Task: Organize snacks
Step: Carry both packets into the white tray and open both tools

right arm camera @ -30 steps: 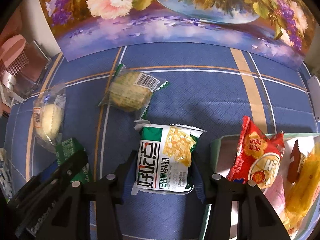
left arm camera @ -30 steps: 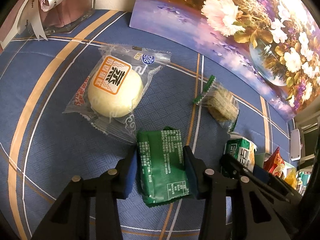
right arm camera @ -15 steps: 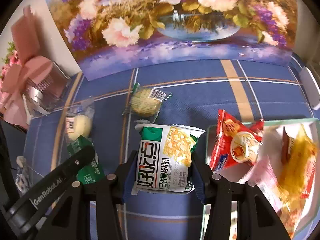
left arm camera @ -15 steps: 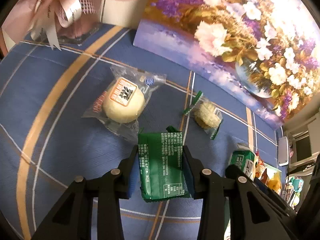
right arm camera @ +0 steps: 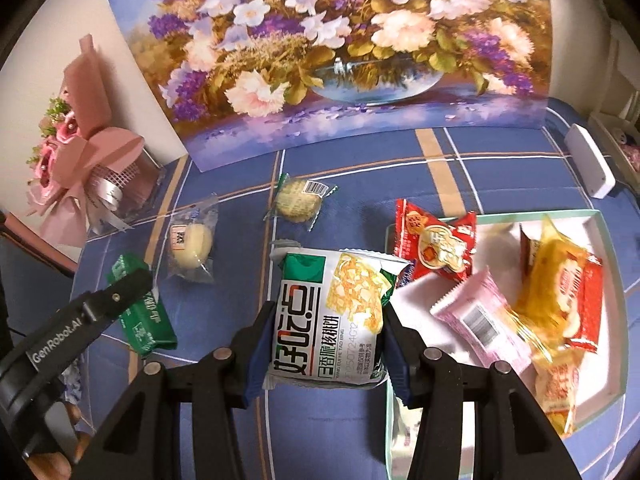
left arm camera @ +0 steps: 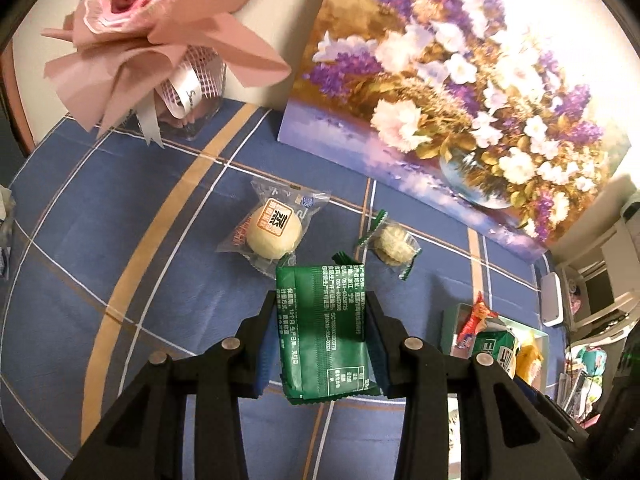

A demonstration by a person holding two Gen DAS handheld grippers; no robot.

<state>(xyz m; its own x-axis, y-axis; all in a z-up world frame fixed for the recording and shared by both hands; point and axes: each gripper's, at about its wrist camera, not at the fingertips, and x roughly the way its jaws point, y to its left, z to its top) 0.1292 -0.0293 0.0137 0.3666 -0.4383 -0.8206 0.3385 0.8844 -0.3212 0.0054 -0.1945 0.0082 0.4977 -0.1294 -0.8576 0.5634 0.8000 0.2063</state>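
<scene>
On the surface (right arm camera: 500, 176), the bun packet (right arm camera: 191, 242) lies left of the cookie packet (right arm camera: 298, 199); the tray (right arm camera: 600, 216) sits right, the painting (right arm camera: 340, 52) behind.

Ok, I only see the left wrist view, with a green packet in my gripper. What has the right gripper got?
Observer: The right gripper is shut on a white and green packet with a picture of yellow biscuits on its front.
Operator: I only see a corner of the tray. What's in it?
Observer: The tray holds a pink packet and a yellow packet, and a red packet lies across its left rim.
Operator: And what's on the other face of my green packet?
Observer: In the right wrist view the green packet shows large white lettering on that side.
</scene>
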